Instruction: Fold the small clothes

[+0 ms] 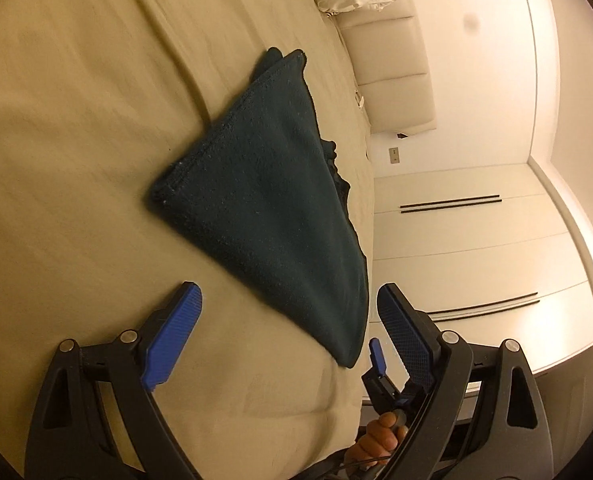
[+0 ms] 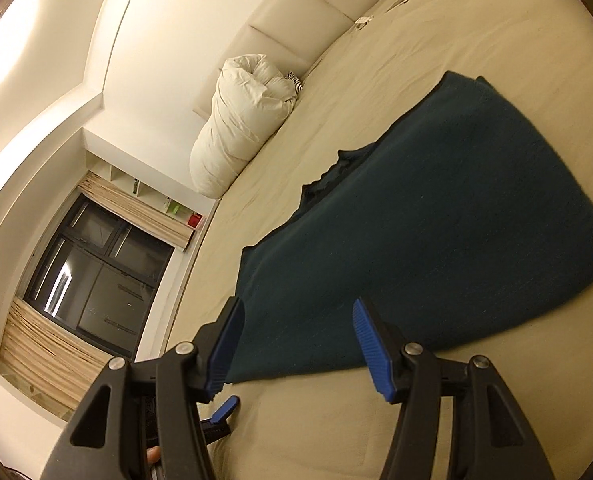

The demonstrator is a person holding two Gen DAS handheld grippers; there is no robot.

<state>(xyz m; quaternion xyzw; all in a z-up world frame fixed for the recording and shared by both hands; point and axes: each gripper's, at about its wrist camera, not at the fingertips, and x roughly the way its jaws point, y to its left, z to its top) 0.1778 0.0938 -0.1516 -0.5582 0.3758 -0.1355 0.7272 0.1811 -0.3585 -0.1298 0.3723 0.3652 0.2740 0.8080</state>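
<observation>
Dark teal towel point(image 1: 264, 184) is lying folded on the beige bedsheet point(image 1: 76, 140), a bit of darker cloth poking out under its far edge. Left gripper point(image 1: 288, 332) is spread wide with nothing in it, hanging just short of the towel's near corner. Right gripper point(image 2: 296, 344) is about half open, also empty, over the near edge.

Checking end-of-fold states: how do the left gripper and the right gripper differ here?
The left gripper has its blue pads spread wider than the right gripper. The left one frames the near corner of the folded dark teal fleece cloth; the right one sits over the cloth's near edge by the cream bedsheet. Both are open, pads off the cloth, gripping nothing.
</observation>
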